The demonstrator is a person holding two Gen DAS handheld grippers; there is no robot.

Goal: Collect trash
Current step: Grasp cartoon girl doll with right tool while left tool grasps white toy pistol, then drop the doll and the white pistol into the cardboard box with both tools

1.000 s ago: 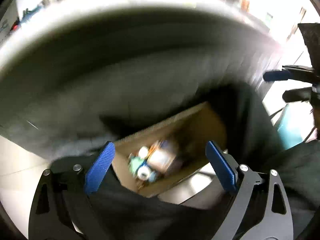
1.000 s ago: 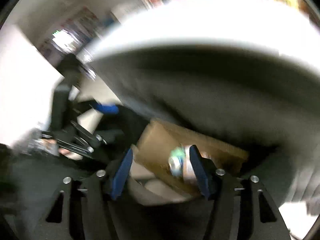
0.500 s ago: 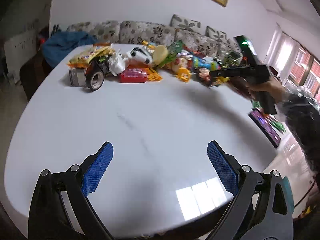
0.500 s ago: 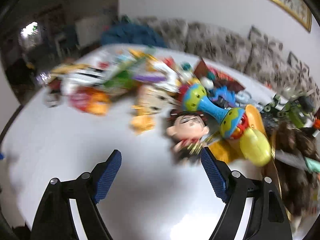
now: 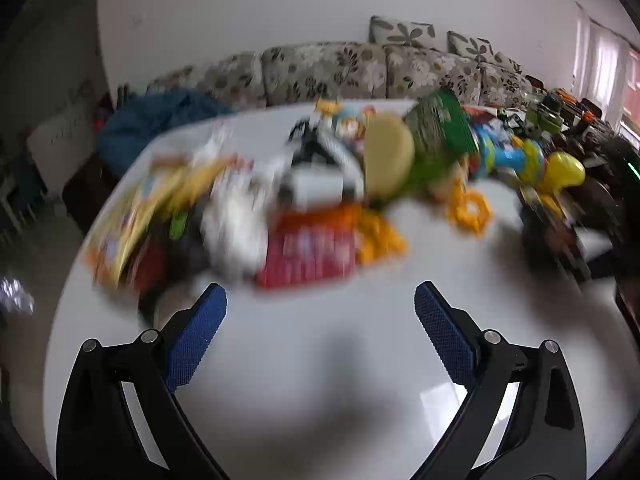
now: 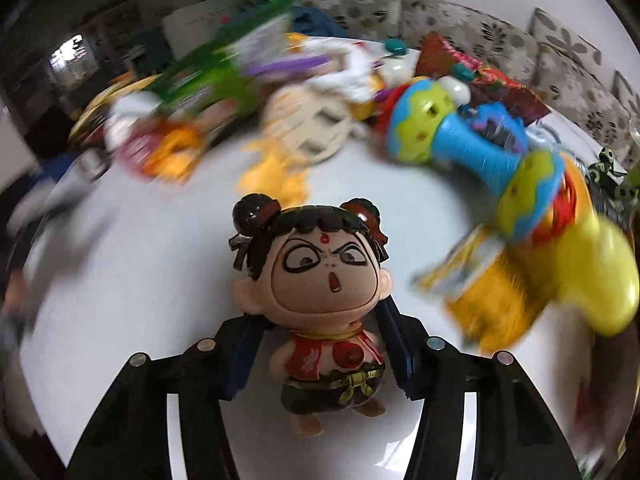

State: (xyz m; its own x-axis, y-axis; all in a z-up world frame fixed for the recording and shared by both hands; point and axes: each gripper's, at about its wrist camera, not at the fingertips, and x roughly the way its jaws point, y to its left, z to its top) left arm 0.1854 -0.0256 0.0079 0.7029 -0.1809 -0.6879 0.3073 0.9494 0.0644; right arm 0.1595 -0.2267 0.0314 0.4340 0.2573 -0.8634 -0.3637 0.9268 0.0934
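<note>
Right gripper (image 6: pixel 320 356) has just been closing its jaws around a cartoon figurine (image 6: pixel 320 300), the blue pads flanking its body below the big head.

Whether the pads already press on the toy cannot be told; the figurine stands upright on the white table (image 6: pixel 152 280), near the camera. Beyond it lies a blurred heap of wrappers and toys, with a blue-and-green rattle (image 6: pixel 472 140) to the far right. Left gripper (image 5: pixel 320 300) is spread wide and empty above bare tabletop, with a red packet (image 5: pixel 312 252) just beyond its fingertips.
</note>
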